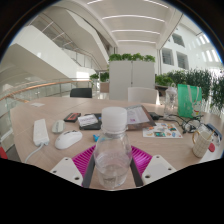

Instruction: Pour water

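Item one, the table [40, 108]: a broad pale wooden top reaching well beyond my fingers, bearing a keyboard [41, 131] and a white mouse [67, 139] off to one side, papers and an open book [132, 116] near the middle, and small clutter farther along; a tall clear vessel [186, 100] stands at the far side, possibly what receives the water, though I cannot be sure. Item two, the water bottle [112, 155]: clear ribbed plastic, white cap [114, 119] on top, upright, between my two fingers with its lower body against my pink pads [146, 159]. Item three, my gripper [112, 172]: fingers closed in on the bottle from both sides, pinching it at about mid-height. Handling note, my judgement only: the cap looks to be still on, so no water can leave until it is off; after that, I should carry the bottle level to the receiver, keep the pinch firm but not crushing on such thin walls, and tilt slowly so the neck stays over the rim.
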`<state>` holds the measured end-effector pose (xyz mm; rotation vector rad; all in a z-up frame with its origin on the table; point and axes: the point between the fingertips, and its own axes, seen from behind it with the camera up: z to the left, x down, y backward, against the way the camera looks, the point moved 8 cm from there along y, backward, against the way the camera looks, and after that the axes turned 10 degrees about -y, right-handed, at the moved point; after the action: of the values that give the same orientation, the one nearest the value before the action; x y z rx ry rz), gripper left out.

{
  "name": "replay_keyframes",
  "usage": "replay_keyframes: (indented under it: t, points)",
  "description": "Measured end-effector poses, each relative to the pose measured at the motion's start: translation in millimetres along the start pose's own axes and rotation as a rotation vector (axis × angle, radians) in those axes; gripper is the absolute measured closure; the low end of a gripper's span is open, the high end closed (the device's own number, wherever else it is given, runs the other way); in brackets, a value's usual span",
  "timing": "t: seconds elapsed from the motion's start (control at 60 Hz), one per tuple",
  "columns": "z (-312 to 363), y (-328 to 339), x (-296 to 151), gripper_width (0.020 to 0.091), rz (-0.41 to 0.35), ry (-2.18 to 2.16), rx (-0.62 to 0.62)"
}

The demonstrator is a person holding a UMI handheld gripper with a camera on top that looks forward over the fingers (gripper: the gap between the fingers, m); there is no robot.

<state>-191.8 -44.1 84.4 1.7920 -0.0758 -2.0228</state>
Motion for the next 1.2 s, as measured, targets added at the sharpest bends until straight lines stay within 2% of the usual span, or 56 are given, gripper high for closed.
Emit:
replay_keyframes:
  t: [0.017,0.233,0.383,0.4,0.483,0.55,0.617,0.683,0.717,0.733,0.8,0.867,0.883,0.9,0.933,1.017,1.033,1.05,1.133,1.15,1.2]
  points:
    - [-0.5,-1.5,0.0,0.0567,-0.001,0.007,0.001]
    - [-4.0,-3.7,0.4,0.0648,-0.05,-0.01,-0.013]
    - [-5.5,-5.9,0.3,0.071,-0.039,-0.013,-0.025]
    - [-5.3,-6.0,0.6,0.0737,-0.035,-0.014,-0.026]
    - [-6.7,-7.4,0.6,0.0736,-0.018,-0.039,-0.028]
    - [-9.3,-5.7,-10.4,0.0734,0.023,-0.084,-0.03]
    - [-23.3,0.9,-48.8,0.0735,-0.041,-0.176,-0.047]
    - [-41.2,4.4,-91.3,0.0735,-0.067,-0.248,-0.054]
    - [-61.1,5.2,-107.5,0.0755,-0.08,-0.319,-0.061]
    - [-70.6,6.0,-115.3,0.0735,-0.083,-0.36,-0.061]
    - [-112.5,7.4,-138.5,0.0736,-0.078,-0.572,-0.067]
    - [-158.1,3.5,-144.0,0.0735,-0.045,-0.853,-0.096]
    - [-169.3,3.7,-144.6,0.0763,-0.04,-0.93,-0.1]
    - [-180.2,3.6,-144.3,0.0736,-0.036,-1.008,-0.106]
    - [-187.8,1.3,-144.1,0.0737,-0.03,-1.144,-0.099]
    - [-221.4,2.6,-139.1,0.0737,-0.002,-1.538,-0.194]
    - [-230.0,3.5,-140.4,0.0768,0.012,-1.63,-0.218]
    - [-228.5,3.7,-137.9,0.0737,-0.006,-1.669,-0.241]
    - [-241.1,3.8,-143.4,0.0738,-0.033,-1.918,-0.33]
    - [-248.0,15.0,-144.9,0.0739,-0.027,-1.963,-0.387]
    - [-244.4,1.8,-153.7,0.0738,-0.057,-2.074,-0.397]
